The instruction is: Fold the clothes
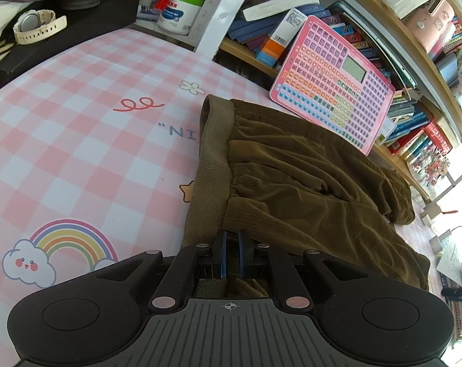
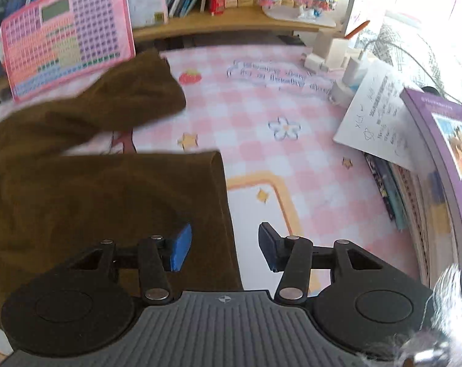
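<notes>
Brown corduroy trousers [image 1: 292, 177] lie on the pink checked table mat [image 1: 78, 140], their ribbed waistband toward the left. My left gripper [image 1: 231, 255] is shut on the near end of that waistband, with brown cloth pinched between its blue pads. In the right wrist view the same trousers [image 2: 93, 202] fill the left half, one leg end [image 2: 145, 88] bent away toward the back. My right gripper [image 2: 223, 246] stands open above the hem of the near leg; its left pad [image 2: 180, 247] is over the cloth, its right pad over the mat [image 2: 261, 116].
A pink keyboard toy [image 1: 331, 85] leans on the bookshelf [image 1: 414, 116] behind the trousers. A white watch [image 1: 38, 27] on a black box and a pen tub [image 1: 177, 12] stand at the back left. Paper [image 2: 374, 113], stacked books [image 2: 445, 159] and white boxes [image 2: 331, 52] crowd the right side.
</notes>
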Available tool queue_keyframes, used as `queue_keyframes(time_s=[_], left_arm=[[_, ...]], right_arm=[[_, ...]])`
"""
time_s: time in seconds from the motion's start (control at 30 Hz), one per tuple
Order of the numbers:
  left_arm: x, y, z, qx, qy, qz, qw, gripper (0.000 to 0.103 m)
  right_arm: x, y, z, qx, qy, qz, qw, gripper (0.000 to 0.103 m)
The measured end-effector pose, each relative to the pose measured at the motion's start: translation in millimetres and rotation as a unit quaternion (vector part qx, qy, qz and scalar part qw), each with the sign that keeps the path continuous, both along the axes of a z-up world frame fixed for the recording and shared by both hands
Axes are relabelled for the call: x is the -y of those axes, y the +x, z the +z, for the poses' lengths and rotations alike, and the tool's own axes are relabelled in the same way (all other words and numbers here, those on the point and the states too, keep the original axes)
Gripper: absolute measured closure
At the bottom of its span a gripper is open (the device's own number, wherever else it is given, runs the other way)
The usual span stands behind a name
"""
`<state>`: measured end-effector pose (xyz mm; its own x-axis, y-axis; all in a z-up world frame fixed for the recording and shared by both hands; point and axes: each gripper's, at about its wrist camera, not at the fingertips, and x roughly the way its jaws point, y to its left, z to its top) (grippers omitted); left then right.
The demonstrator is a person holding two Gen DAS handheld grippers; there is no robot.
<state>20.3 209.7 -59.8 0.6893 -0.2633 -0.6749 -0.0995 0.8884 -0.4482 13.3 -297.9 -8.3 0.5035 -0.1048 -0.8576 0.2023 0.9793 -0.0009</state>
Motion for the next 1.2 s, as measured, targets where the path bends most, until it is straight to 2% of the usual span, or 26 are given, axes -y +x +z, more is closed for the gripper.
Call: queue_keyframes(time_s=[0.07, 0.13, 0.17, 0.33, 0.5, 0.6, 0.7, 1.03, 1.2], left_arm=[[0, 0, 1, -0.001, 0.001, 0.0, 1.0, 0.093], [1, 0, 4, -0.002, 0.004, 0.001, 1.0, 0.093], [0, -1, 6, 0.0, 0.006, 0.003, 1.0, 0.093], [-10, -7, 18, 0.016, 0.018, 0.01, 0.9997, 0.093], [-18, 12, 20, 0.019, 0.025, 0.012, 0.9994, 0.092], [-19, 28, 17, 0.008, 0.028, 0.008, 0.9995, 0.078], [-9, 34, 12, -0.003, 0.049, -0.014, 0.9987, 0.072], [-8, 21, 5, -0.011, 0.051, -0.029, 0.9982, 0.072], [-8, 14, 2, -0.015, 0.052, -0.036, 0.9979, 0.082]], right_arm=[[-6, -7, -7, 0.003, 0.012, 0.006, 1.0, 0.065], [-16, -13, -16, -0.001, 0.01, 0.019, 1.0, 0.086], [-19, -16, -20, -0.009, 0.001, 0.023, 1.0, 0.091], [-20, -32, -38, -0.031, -0.035, 0.032, 0.998, 0.1], [-23, -35, -41, -0.033, -0.059, 0.025, 0.997, 0.1], [-29, -35, -42, -0.032, -0.075, 0.025, 0.996, 0.098], [-30, -35, -43, -0.032, -0.078, 0.02, 0.996, 0.097], [-38, -35, -45, -0.03, -0.101, 0.011, 0.994, 0.097], [-41, -34, -46, -0.034, -0.113, 0.014, 0.993, 0.098]])
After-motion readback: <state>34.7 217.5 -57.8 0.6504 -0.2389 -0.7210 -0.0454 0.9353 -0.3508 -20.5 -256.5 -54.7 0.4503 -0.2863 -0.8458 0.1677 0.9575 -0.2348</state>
